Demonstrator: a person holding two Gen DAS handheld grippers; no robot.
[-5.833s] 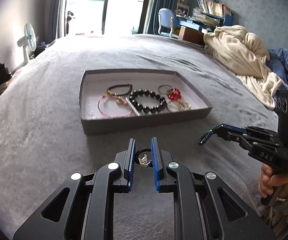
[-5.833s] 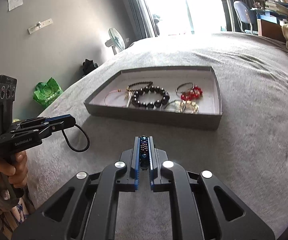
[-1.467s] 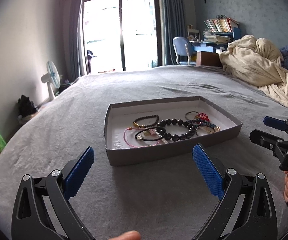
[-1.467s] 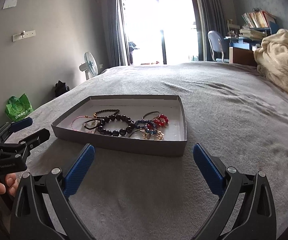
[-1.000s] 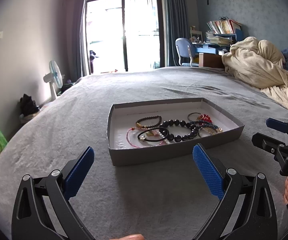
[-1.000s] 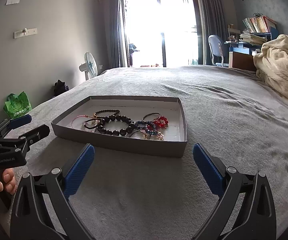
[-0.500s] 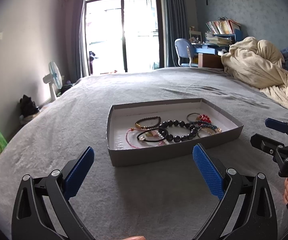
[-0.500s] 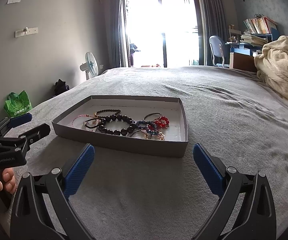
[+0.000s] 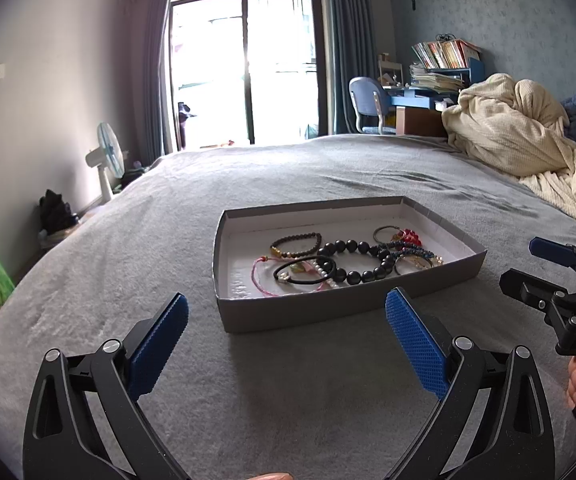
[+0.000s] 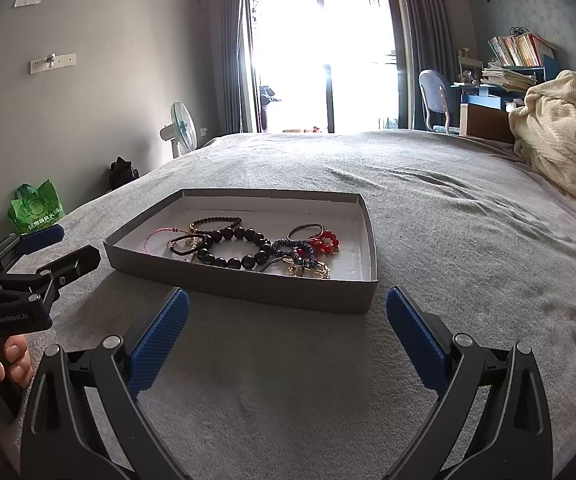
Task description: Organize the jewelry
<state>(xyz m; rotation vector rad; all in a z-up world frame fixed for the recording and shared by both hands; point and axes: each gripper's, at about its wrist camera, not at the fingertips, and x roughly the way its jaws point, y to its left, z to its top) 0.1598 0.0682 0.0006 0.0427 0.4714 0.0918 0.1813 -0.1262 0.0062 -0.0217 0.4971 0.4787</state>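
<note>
Jewelry lies all together in the shallow grey box, which rests on the grey bedspread, toward its near edge. Both grippers wait in front of the box, apart from it: the left gripper and the right gripper each have the jaws spread wide, with nothing between the blue pads.

I think the main risk is tangling. The big black bead bracelet overlaps the thin black band and the pink cord, so a pull on one piece could drag another with it, or shift the light box on the soft cover. The small beads are also easy to lose from a grip.

On the right side of the box, the red beads, the dark blue strand and a gold piece are heaped, and I cannot tell how many items are there. No loose piece shows on the bedspread, but the gripper bodies cover its nearest part.
</note>
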